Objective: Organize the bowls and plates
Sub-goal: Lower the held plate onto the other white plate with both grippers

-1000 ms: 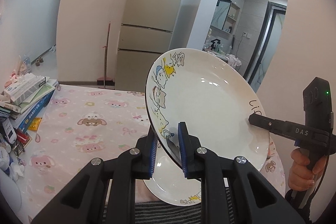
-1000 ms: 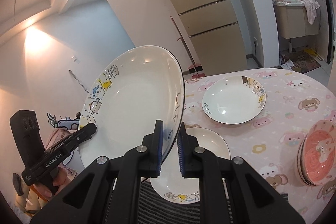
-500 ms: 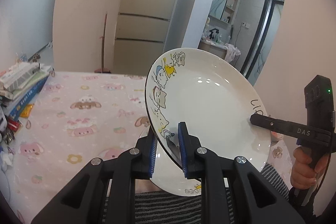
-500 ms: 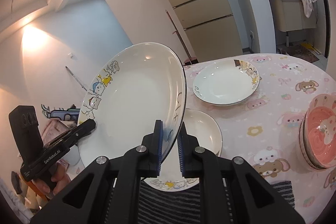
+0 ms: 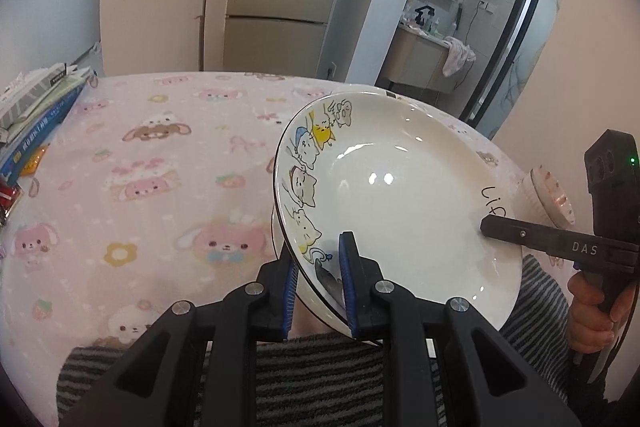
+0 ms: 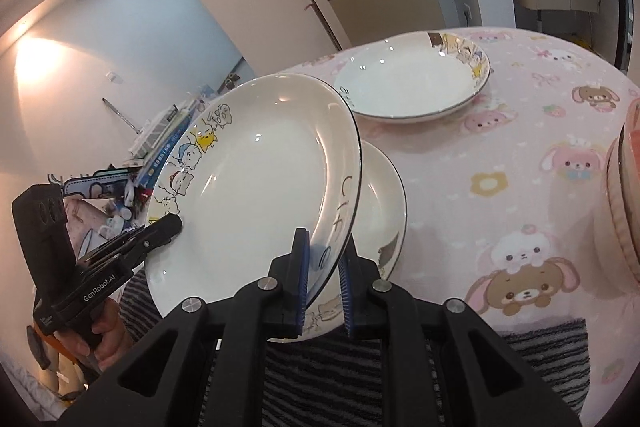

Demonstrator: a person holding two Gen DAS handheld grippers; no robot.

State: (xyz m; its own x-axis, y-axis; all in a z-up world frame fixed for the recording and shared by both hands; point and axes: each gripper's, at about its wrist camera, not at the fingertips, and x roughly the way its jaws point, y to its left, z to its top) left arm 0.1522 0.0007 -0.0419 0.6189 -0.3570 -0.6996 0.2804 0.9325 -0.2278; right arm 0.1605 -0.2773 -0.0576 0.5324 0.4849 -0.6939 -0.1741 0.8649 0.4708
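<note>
Left wrist view shows the left gripper (image 5: 316, 283) pinching the near rim of a white cartoon-cat plate (image 5: 400, 203), one blue pad on the face, one underneath. At 3 o'clock the right gripper (image 5: 486, 227) bites the opposite rim, so the plate hangs between the two, tilted, its face turned up toward both cameras. From the right wrist view the right gripper (image 6: 323, 281) is likewise clamped on the rim by the lettering, and the cats run along the plate's far edge toward 10 o'clock. Directly under the held plate, a second plate (image 6: 380, 203) lies flat on the pink tablecloth (image 6: 520, 131) near the table's front edge; I cannot tell whether the two touch. A third plate (image 6: 412, 83) sits at 12 o'clock, well apart, with bare cloth between. Pink bowls (image 6: 624, 203) stand stacked at 3 o'clock by the right edge. Books (image 5: 36, 115) crowd the table's left edge at 9 o'clock; the broad middle of the cloth lies open.
</note>
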